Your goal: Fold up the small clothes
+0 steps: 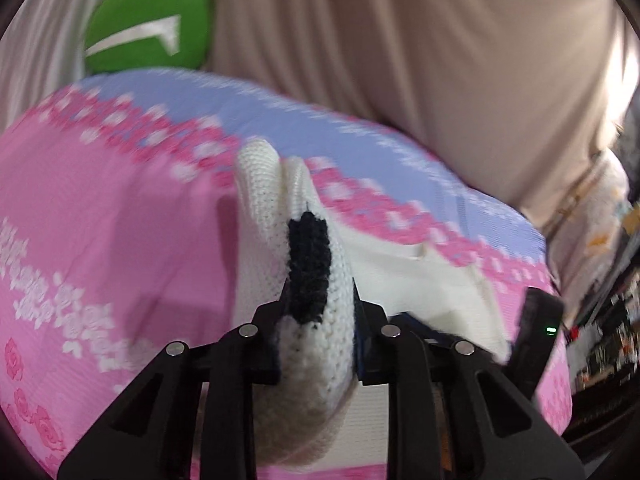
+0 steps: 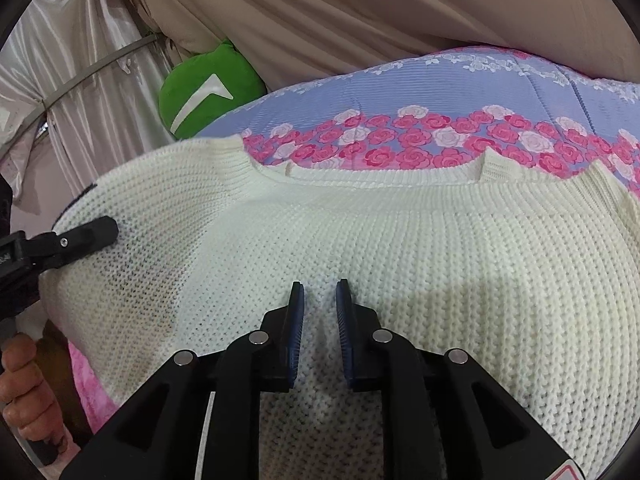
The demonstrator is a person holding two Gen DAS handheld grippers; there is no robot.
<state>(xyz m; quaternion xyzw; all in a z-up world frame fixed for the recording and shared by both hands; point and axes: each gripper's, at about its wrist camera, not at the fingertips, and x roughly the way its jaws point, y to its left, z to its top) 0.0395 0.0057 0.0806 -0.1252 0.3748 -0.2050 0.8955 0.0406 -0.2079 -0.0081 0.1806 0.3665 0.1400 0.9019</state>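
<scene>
Left gripper (image 1: pixel 318 312): jaws nearly closed, pinching a bunched fold of the cream knit sweater (image 2: pixel 400 240) w/ a black patch (image 1: pixel 310 268), lifted off the bed (image 1: pixel 100 220). Right gripper (image 2: pixel 320 308): jaws a narrow gap apart, tips resting on the knit; can't tell if they pinch any. Sweater's spread across the floral quilt. Prob. light, soft, stretchy, chunky ribbing, won't slip; best held at hem, cuff or shoulder edges.

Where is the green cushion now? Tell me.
In both wrist views, the green cushion sits upper left, at the far edge of the floral bedspread, against the beige curtain, beyond the white sweater.
</scene>
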